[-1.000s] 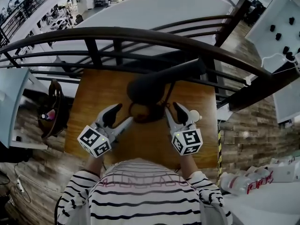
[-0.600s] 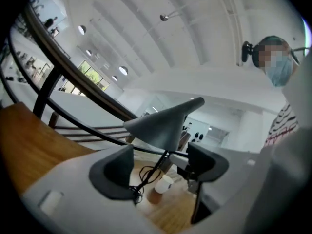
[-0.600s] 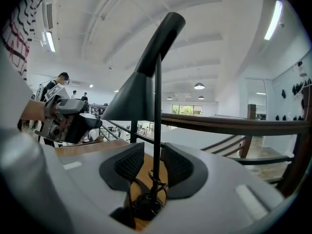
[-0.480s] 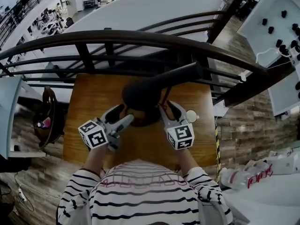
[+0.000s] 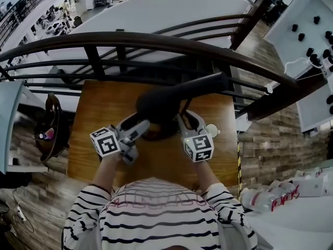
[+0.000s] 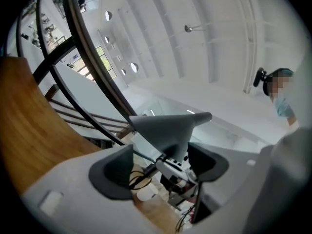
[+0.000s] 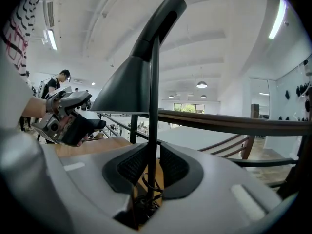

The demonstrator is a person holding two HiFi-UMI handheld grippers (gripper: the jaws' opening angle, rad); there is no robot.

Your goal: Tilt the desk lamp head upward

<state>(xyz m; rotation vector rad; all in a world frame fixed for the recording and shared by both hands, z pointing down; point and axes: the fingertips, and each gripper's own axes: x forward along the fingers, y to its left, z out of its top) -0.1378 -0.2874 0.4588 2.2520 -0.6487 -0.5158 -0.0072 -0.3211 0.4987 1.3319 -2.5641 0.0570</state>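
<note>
Left of the stem, tipped a little upward: left gripper (image 6: pixel 161 165), jaws just opened and now spread fully wide, holding nothing. Beyond the gap, the lamp head (image 6: pixel 165 130), its grey cone near the 2 pads but touching neither. Seemingly lined up to take the cone, with the exact contact spot impossible to tell. At the top of the stem (image 7: pixel 153 130): the dark cone-shaped head, mouth facing down and roughly level, neck running up and away toward the railing (image 5: pixel 156 38) behind the stem. No upward tilt to be seen, so the main step is judged not yet done. Under the stem: a wooden table (image 5: pixel 86 160), with the base mostly hidden beneath the head from above. Low on the stem, just above the loops of cable (image 7: pixel 146 199) at its foot: right gripper (image 5: pixel 189 123), jaws just closing in, 2 ribbed pads right against either side of the thin rod, apparently clamped on it to steady the lamp. Judged progress: approach finished, bracing hold on the stem in place, left jaws opened and brought near the head. Left to do: close on or press under the head, swing it upward about the joint at the top of the stem, then release with both grippers. Worth watching: sliding or tipping of the whole lamp with any slackening of the hold on the stem during the tilt.
</note>
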